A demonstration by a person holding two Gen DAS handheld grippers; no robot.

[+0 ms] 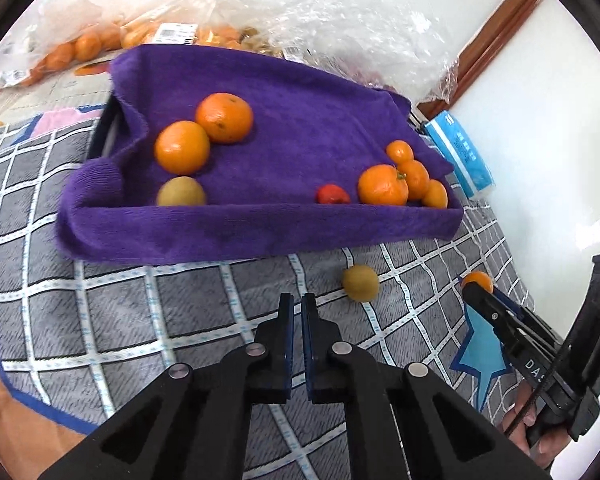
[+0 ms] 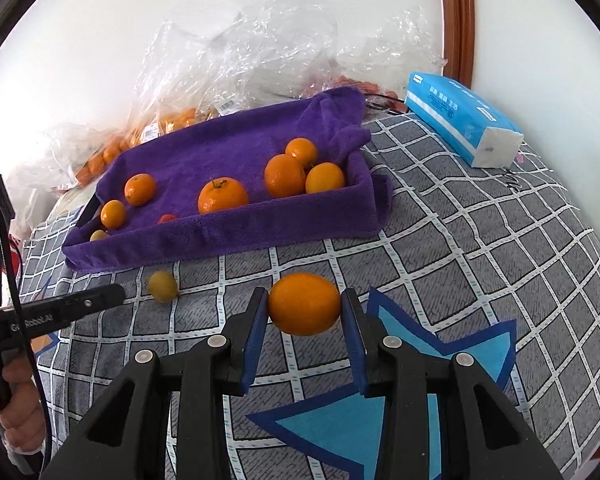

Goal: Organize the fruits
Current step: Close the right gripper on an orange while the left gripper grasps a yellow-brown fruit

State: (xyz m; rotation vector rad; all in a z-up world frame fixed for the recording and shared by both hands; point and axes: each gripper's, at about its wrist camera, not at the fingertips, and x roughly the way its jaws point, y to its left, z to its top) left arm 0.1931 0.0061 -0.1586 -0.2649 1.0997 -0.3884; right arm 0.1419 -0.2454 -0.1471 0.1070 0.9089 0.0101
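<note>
A tray lined with a purple towel (image 1: 284, 232) (image 2: 236, 236) lies on the checked bedspread. It holds several oranges (image 1: 225, 118) (image 2: 222, 195), a yellow-green fruit (image 1: 181, 192) and a small red fruit (image 1: 332, 195). Another yellow-green fruit (image 1: 361, 283) (image 2: 163, 287) lies loose on the bed in front of the tray. My right gripper (image 2: 305, 306) is shut on an orange (image 2: 305, 304) (image 1: 477, 280), held just above the bed. My left gripper (image 1: 297, 304) is shut and empty, pointing at the tray's near edge.
Clear plastic bags of oranges (image 1: 76, 46) (image 2: 172, 120) pile behind the tray against the wall. A blue tissue pack (image 1: 460, 156) (image 2: 464, 120) lies to the right of the tray. A blue star pattern (image 2: 400, 412) marks the bedspread.
</note>
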